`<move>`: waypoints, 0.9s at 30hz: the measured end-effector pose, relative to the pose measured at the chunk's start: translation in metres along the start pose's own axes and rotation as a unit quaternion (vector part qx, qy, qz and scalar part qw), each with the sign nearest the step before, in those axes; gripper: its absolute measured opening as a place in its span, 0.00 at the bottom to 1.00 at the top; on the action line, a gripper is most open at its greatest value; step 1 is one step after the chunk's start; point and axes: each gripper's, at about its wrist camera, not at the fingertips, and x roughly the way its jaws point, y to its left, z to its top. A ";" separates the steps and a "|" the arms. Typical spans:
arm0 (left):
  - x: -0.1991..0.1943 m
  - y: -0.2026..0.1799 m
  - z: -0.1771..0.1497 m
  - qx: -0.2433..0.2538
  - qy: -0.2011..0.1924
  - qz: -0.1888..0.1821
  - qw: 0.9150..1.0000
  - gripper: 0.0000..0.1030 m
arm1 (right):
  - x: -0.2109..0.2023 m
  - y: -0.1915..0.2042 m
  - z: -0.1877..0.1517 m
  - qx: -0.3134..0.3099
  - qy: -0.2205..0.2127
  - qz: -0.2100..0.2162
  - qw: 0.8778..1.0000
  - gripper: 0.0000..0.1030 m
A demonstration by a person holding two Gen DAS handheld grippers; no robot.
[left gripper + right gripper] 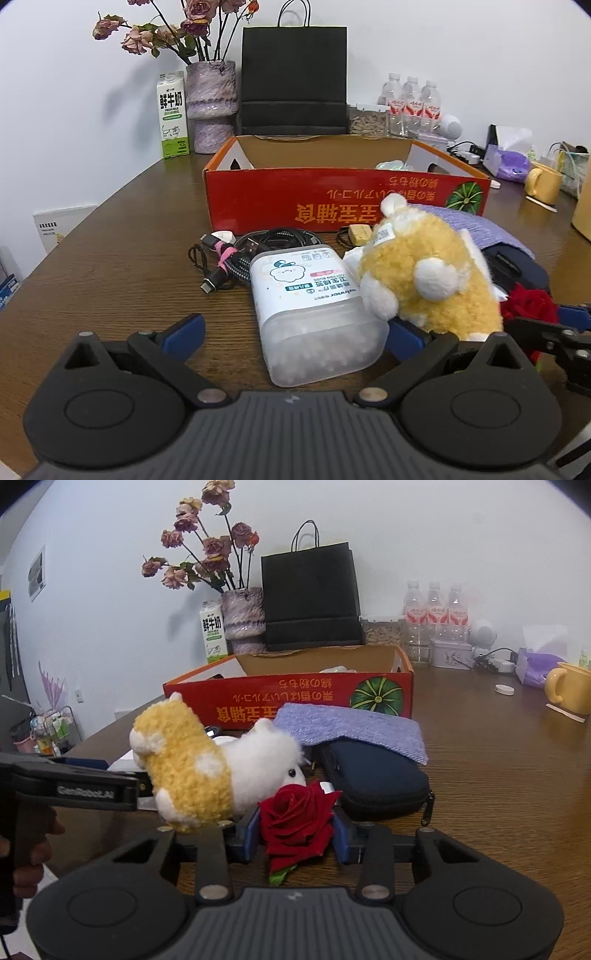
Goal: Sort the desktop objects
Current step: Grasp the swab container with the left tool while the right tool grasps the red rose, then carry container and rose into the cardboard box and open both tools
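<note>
My right gripper is shut on a red rose, with its blue pads pressed to the petals on both sides, low over the wooden table. A yellow and white plush toy lies just left of the rose. In the left wrist view, my left gripper stands open around a translucent cotton swab box lying on the table; the left finger is clear of it. The plush toy touches the box's right side, and the rose shows beyond it.
A red cardboard box stands open behind the objects. Bundled cables lie left of the swab box. A purple cloth covers a dark zip case. A yellow mug, water bottles, a vase and a black bag stand at the back.
</note>
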 end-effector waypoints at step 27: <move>-0.042 0.038 -0.013 -0.016 -0.035 0.015 0.999 0.64 | -0.011 0.010 -0.001 -0.002 -0.008 0.007 1.000 0.36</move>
